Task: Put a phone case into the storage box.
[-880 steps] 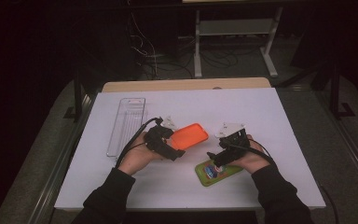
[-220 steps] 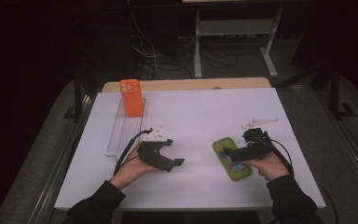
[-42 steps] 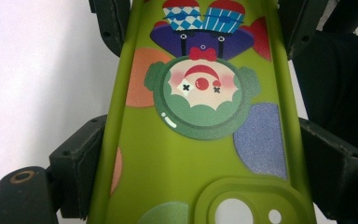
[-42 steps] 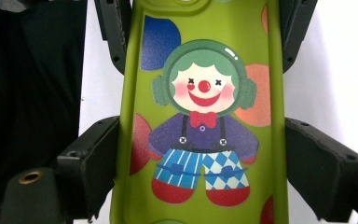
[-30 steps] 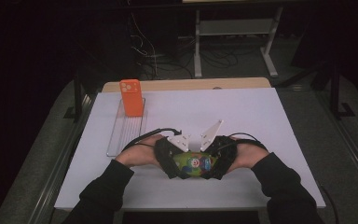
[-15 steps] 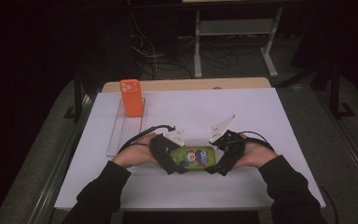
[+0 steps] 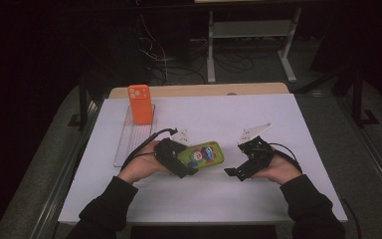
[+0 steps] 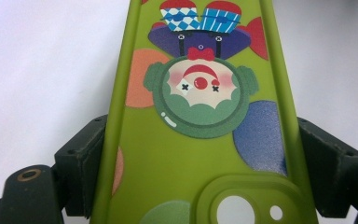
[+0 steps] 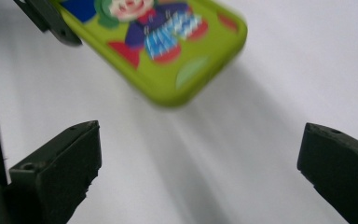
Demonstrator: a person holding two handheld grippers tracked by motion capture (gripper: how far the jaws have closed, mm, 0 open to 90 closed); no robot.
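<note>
We hold the green case [image 7: 202, 155] in our left gripper [image 7: 175, 160], its jaws clamped on the case's long sides just above the white table [image 7: 288, 114]. Our right gripper [image 7: 238, 172] has just been opening; its jaws stand wide with nothing between them, apart from the case's free end. An orange case [image 7: 140, 103] stands upright in the rack [image 7: 127, 144].

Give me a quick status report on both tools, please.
Left tool clamped on green phone case. Right tool open, jaws just widened, nothing between them. Nothing in the way.
</note>
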